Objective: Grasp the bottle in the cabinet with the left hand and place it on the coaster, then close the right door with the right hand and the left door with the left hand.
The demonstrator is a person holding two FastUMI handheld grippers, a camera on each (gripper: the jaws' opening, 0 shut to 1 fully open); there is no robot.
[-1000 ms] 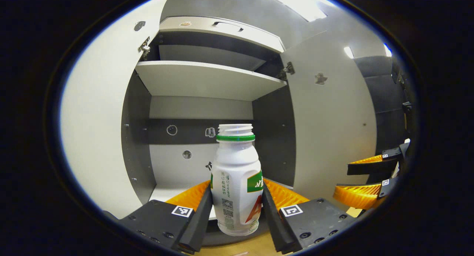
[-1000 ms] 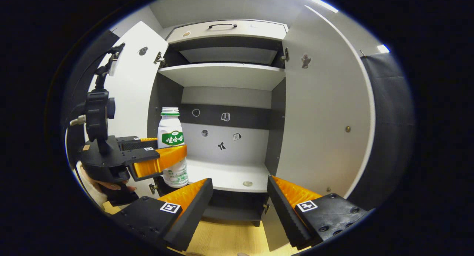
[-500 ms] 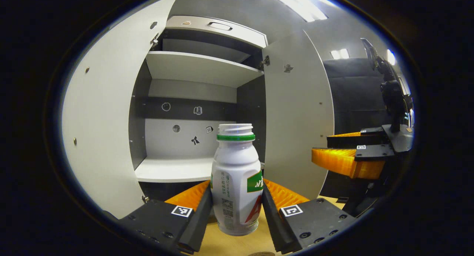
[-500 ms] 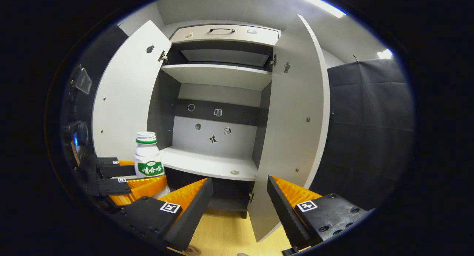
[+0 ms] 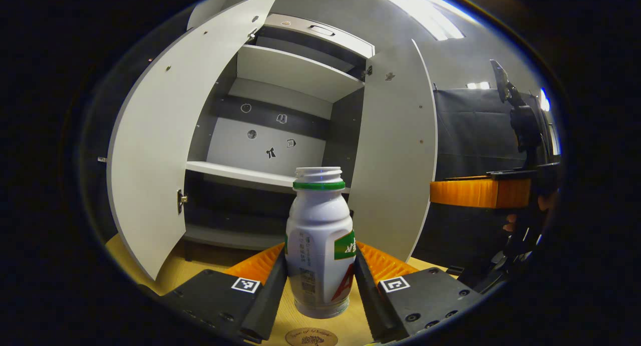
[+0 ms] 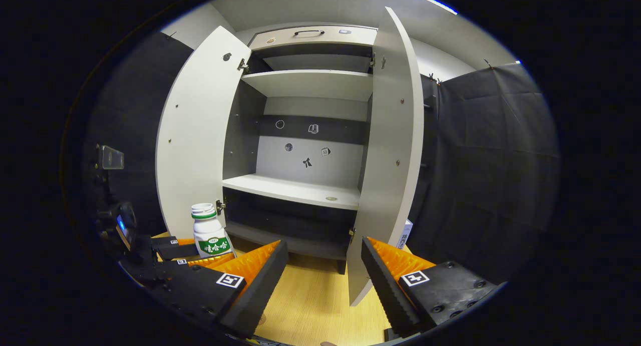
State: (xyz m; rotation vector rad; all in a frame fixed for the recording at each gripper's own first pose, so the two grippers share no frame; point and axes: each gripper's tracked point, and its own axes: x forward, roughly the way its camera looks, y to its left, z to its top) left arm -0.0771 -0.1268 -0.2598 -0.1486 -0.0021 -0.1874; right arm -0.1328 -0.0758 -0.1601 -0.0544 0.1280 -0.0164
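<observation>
My left gripper (image 5: 319, 281) is shut on a white bottle (image 5: 319, 241) with a green neck ring, held upright above the wooden table. A round coaster (image 5: 311, 337) peeks in just below the bottle. In the right gripper view the same bottle (image 6: 209, 231) sits low on the left between the left gripper's orange fingers (image 6: 210, 260). My right gripper (image 6: 324, 276) stands open with nothing between its fingers, facing the cabinet. Both white doors are open: the left door (image 6: 196, 135) and the right door (image 6: 394, 150).
The cabinet has a white lower shelf (image 6: 295, 190) and an upper shelf (image 6: 313, 82), with small stickers on the back wall. A drawer with a handle (image 6: 308, 33) tops it. Wooden tabletop (image 6: 310, 301) lies in front. A small box (image 6: 403, 233) stands behind the right door.
Both grippers have pulled back and down from the cabinet. The bottle has come out of the shelf and now hangs low over the table, with the coaster coming into view beneath it.
</observation>
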